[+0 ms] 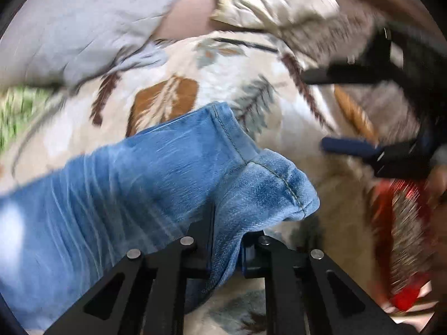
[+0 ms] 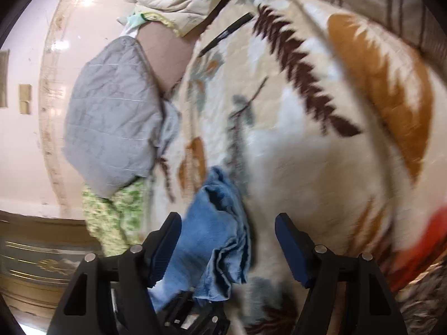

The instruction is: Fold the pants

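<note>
The left gripper is pinching the blue denim pants close to the stitched hem, its jaws pressed together on a bunched thickness of cloth that is spilling out past the pads. The pants are lying on the leaf-patterned blanket, the leg running off toward the left edge of the left wrist view, with a grey quilted pillow beyond the hem end. The right gripper is hovering with jaws spread; a rumpled wad of the same denim is sitting between them, nearer the left pad, and neither pad appears to be pressing on it. Both views are smearing with motion, so the exact number of layers caught is unclear. Judged risks: the left pinch may be holding only the top layer near the hem, so a lift could be peeling the leg open rather than carrying it; the plush blanket may be dragging on the denim and skewing the fold; the right jaws, closing on that loose wad, could be locking in a crease or catching blanket pile beneath.
</note>
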Tool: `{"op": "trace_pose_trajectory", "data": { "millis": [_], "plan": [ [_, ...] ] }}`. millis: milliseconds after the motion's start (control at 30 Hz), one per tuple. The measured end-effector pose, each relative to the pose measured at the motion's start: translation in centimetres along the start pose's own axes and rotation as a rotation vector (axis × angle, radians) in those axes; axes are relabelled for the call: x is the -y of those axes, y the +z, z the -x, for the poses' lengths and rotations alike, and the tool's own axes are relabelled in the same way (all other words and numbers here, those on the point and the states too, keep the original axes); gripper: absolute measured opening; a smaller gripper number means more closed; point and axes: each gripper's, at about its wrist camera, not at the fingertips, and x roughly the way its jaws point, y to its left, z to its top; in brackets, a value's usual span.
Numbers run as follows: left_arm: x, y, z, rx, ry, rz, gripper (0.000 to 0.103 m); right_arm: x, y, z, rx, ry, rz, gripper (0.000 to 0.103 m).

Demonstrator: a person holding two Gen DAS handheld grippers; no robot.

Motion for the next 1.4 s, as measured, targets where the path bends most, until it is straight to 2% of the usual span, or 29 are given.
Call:
{"op": "trace_pose_trajectory", "data": {
  "millis": [67, 100, 167, 233, 300, 333, 433, 500, 633, 800, 967, 1000, 1100, 1167, 1200, 1233, 1267, 1300, 1367, 1400],
  "plan": [
    [-0.4, -0.1, 0.1, 0.004, -0.022, 0.041, 0.014, -0.9, -0.5, -1.8, -0.065, -0.002, 0.037, 0.071],
    [-0.5, -0.1, 0.0, 0.0, -0.023, 0.051, 0.014, -1.1, -0.8, -2.8, -0.096, -0.029, 0.046, 0.071],
    [-0.4, -0.3, -0.1, 0.0, -0.027, 0.064, 0.014, -0.8, -1.2, -4.0, -0.129, -0.073, 0.035, 0.071],
    [-0.5, -0.4, 0.2, 0.011, -0.035, 0.073, 0.014, -0.7, -1.3, -4.6, -0.148, -0.067, 0.033, 0.067],
    [-0.6, -0.4, 0.3, 0.008, -0.041, 0.076, 0.014, -0.6, -1.7, -5.3, -0.173, -0.078, 0.037, 0.044],
    [-0.5, -0.5, 0.4, 0.008, -0.042, 0.079, 0.013, -0.6, -1.9, -5.7, -0.187, -0.077, 0.036, 0.035],
    [-1.2, -0.8, 1.0, 0.016, -0.069, 0.115, 0.012, -1.5, -2.2, -5.4, -0.161, -0.087, 0.087, 0.026],
    [-1.7, -0.8, 2.0, 0.033, -0.104, 0.156, 0.012, -3.0, -2.5, -4.0, -0.117, -0.042, 0.143, 0.019],
    [-2.2, -0.8, 5.4, 0.102, -0.122, 0.204, 0.012, -6.8, -4.1, -2.5, -0.066, 0.073, 0.3, 0.016],
    [-5.7, -3.2, 9.6, 0.197, -0.13, 0.364, 0.011, -11.2, -7.6, -3.5, -0.097, 0.196, 0.439, 0.013],
    [-10.8, -6.8, 13.4, 0.297, -0.138, 0.522, 0.011, -15.5, -13.0, -6.1, -0.15, 0.299, 0.547, 0.013],
    [-11.8, -7.6, 13.9, 0.307, -0.139, 0.545, 0.011, -15.9, -14.0, -6.9, -0.167, 0.321, 0.542, 0.013],
    [-15.5, -10.0, 13.6, 0.289, -0.122, 0.633, 0.011, -16.5, -15.3, -9.1, -0.224, 0.3, 0.543, 0.016],
    [-17.9, -11.7, 12.7, 0.265, -0.111, 0.697, 0.011, -16.2, -14.8, -8.6, -0.196, 0.278, 0.547, 0.016],
    [-19.4, -12.7, 12.3, 0.261, -0.138, 0.749, 0.011, -15.9, -14.5, -8.4, -0.168, 0.26, 0.536, 0.021],
    [-20.4, -13.5, 12.2, 0.265, -0.16, 0.776, 0.011, -15.3, -14.2, -8.3, -0.148, 0.236, 0.516, 0.03],
    [-21.2, -14.0, 12.2, 0.273, -0.161, 0.793, 0.011, -14.9, -14.1, -8.4, -0.137, 0.209, 0.501, 0.064],
    [-21.7, -14.3, 12.1, 0.278, -0.171, 0.8, 0.011, -14.6, -13.9, -8.7, -0.121, 0.19, 0.488, 0.089],
    [-22.2, -14.6, 12.0, 0.287, -0.224, 0.805, 0.012, -14.0, -14.0, -9.8, -0.136, 0.112, 0.495, 0.09],
    [-22.2, -14.5, 12.0, 0.291, -0.224, 0.799, 0.012, -14.1, -14.2, -10.9, -0.166, 0.076, 0.518, 0.088]
  ]
}}
